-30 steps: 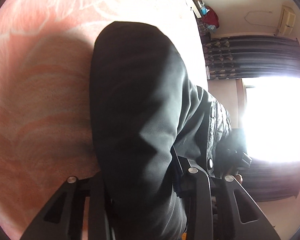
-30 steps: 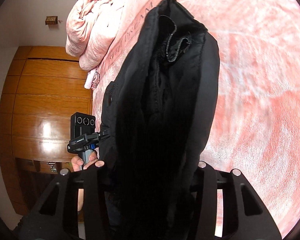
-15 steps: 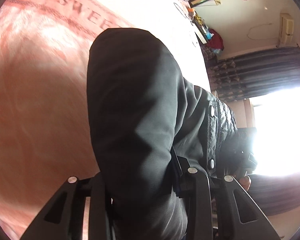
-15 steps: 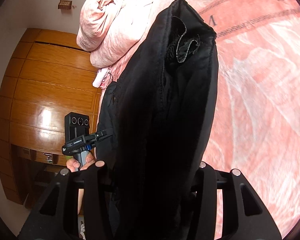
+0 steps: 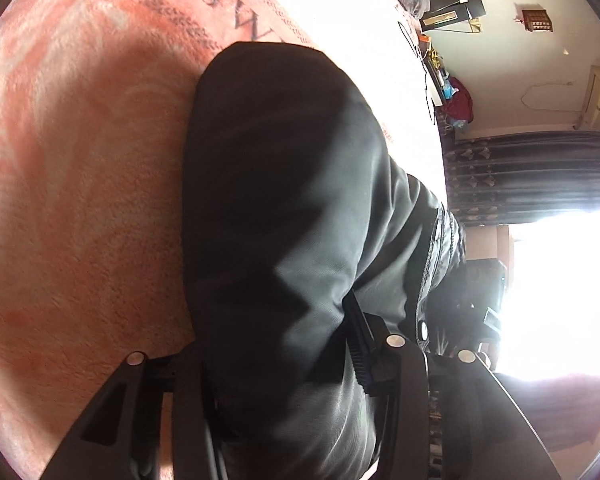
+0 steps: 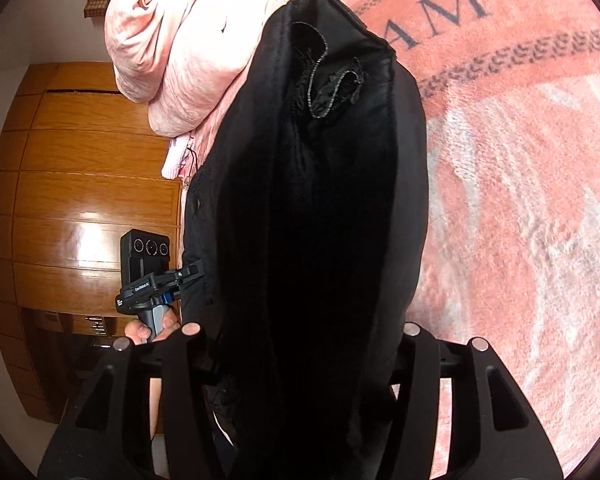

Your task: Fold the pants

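Black pants (image 5: 276, 208) hang doubled over between both grippers, above a pink blanket. My left gripper (image 5: 280, 364) is shut on the pants; the cloth bulges up over its fingers and hides the tips. A snap button and waistband (image 5: 422, 326) show to the right. In the right wrist view the pants (image 6: 320, 220) fill the middle, with a hem seam and loose threads at the top. My right gripper (image 6: 300, 344) is shut on the cloth. The left gripper and the hand holding it (image 6: 152, 284) show at the left of that view.
A pink blanket with dark lettering (image 6: 520, 200) covers the bed (image 5: 72, 200). A bunched pink duvet (image 6: 180, 40) lies at the far end. A wooden wardrobe (image 6: 80, 200) stands beside the bed. Dark curtains and a bright window (image 5: 548, 240) are to the right.
Both grippers have carried the pants farther along the bed; the blanket's lettering has come into view under them. The grips have not changed.
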{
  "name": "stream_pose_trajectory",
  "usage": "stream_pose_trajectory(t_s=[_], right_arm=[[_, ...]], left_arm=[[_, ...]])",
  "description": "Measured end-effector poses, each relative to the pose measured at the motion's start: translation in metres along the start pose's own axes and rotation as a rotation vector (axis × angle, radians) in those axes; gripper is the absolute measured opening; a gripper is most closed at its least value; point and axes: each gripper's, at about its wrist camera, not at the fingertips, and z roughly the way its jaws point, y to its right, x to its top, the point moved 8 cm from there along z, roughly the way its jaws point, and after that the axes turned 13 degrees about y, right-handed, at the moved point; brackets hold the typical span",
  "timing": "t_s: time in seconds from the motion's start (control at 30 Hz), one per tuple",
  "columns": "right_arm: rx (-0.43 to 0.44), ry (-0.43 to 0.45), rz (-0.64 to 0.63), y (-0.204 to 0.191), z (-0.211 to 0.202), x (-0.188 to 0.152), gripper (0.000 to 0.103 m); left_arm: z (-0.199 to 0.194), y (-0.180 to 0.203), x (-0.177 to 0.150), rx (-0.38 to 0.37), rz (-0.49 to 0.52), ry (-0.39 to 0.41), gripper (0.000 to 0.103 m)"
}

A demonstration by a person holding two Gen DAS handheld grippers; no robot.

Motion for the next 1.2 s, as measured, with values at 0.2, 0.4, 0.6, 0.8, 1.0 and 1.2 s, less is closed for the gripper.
stream_pose_trajectory(t_s=[0.2, 0.4, 0.6, 0.8, 1.0, 1.2], right_arm=[[-0.092, 0.1, -0.022, 0.004, -0.044, 0.015, 0.067], [-0.091, 0.313, -0.128, -0.043, -0.095, 0.055, 0.066], [-0.117, 0.251, -0.073, -0.044, -0.03, 0.084, 0.066], [-0.107, 0.272, -0.02, -0.033, -0.025, 0.079, 0.06], [0.049, 0.337, -0.059, -0.069, -0.079, 0.017, 0.066], [0.032, 0.312, 0.076, -0.024, -0.064, -0.012, 0.059]], left_arm=[[-0.046, -0.013, 0.0, 0.154, 0.041, 0.149, 0.076], [-0.108, 0.016, -0.028, 0.33, 0.26, 0.372, 0.081], [-0.081, 0.006, -0.045, 0.433, 0.312, 0.338, 0.081], [-0.065, 0.005, -0.046, 0.395, 0.256, 0.324, 0.083], [-0.068, 0.003, -0.052, 0.362, 0.232, 0.332, 0.085], [-0.063, -0.003, -0.052, 0.361, 0.196, 0.324, 0.094]])
